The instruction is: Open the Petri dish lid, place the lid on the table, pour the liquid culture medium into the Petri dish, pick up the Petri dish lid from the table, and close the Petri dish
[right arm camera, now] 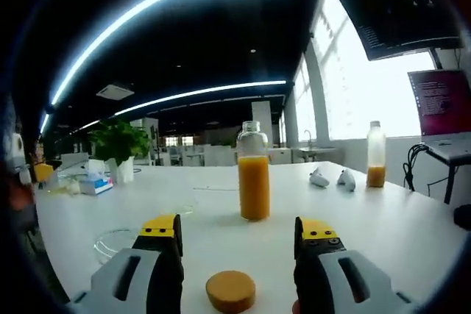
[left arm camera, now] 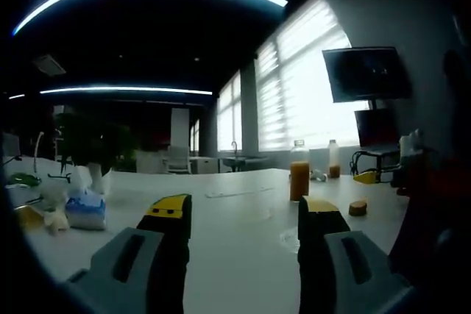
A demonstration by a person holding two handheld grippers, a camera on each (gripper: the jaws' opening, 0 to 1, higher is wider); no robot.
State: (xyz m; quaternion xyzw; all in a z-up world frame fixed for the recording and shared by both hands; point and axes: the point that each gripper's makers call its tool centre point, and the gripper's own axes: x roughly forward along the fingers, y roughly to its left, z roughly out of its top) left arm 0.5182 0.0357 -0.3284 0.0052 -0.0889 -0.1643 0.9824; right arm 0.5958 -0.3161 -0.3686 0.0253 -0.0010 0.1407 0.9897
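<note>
Where grippers [right arm camera: 239, 237] gape: bottle [right arm camera: 253, 173] (uncapped)

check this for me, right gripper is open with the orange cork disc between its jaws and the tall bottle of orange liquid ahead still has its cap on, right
Not quite: in the right gripper view the tall bottle has no cap; its mouth is bare. The rest holds: the right gripper is open and the orange disc lies on the table between its jaws.

The bottle [right arm camera: 253, 176] of orange liquid is clear glossy glass on the smooth matt white table [right arm camera: 412, 218]; before it, the round cap [right arm camera: 230, 290] looks matt.
</note>
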